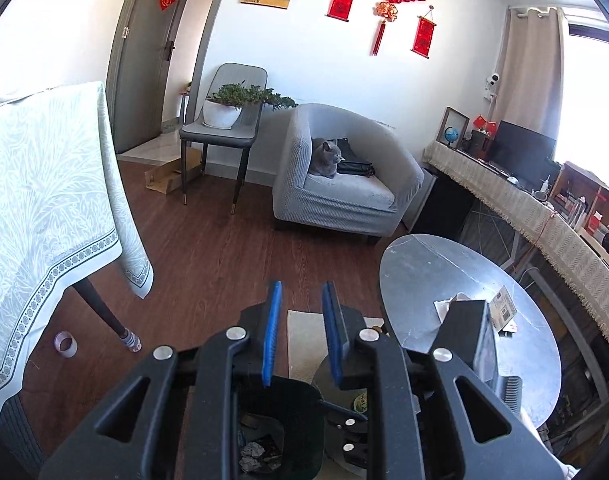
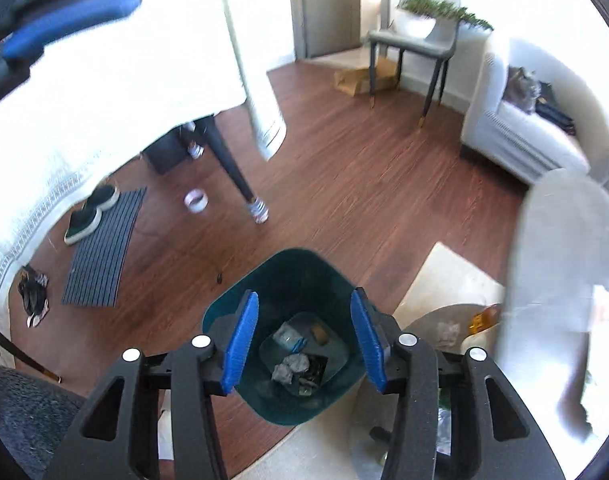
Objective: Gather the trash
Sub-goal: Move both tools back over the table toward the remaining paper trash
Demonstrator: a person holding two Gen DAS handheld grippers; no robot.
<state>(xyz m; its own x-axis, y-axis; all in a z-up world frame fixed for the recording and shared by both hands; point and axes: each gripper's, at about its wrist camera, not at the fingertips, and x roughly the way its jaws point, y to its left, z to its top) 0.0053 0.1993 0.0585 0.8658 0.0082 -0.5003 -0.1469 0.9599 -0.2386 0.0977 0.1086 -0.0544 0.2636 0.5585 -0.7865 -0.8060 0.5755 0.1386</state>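
A dark teal trash bin (image 2: 300, 268) stands on the wooden floor, with crumpled paper (image 2: 290, 366) and other scraps at its bottom. My right gripper (image 2: 304, 296) hangs above the bin's mouth, open, with nothing between its blue pads (image 2: 242, 340). In the left wrist view the same bin (image 1: 292, 396) shows low between the fingers. My left gripper (image 1: 302, 286) is shut to a narrow gap and holds nothing. It points out over the floor toward the armchair. On the round grey table (image 1: 424, 272) to the right lie a card (image 1: 502, 304) and white paper (image 1: 446, 304).
A clear tape roll (image 2: 196, 200) lies on the floor by the leg of a cloth-covered table (image 1: 44, 200). Left of the bin are a doormat (image 2: 100, 256) and shoes (image 2: 84, 220). A grey cat sits on the armchair (image 1: 344, 200); a chair (image 1: 220, 132) bears a plant.
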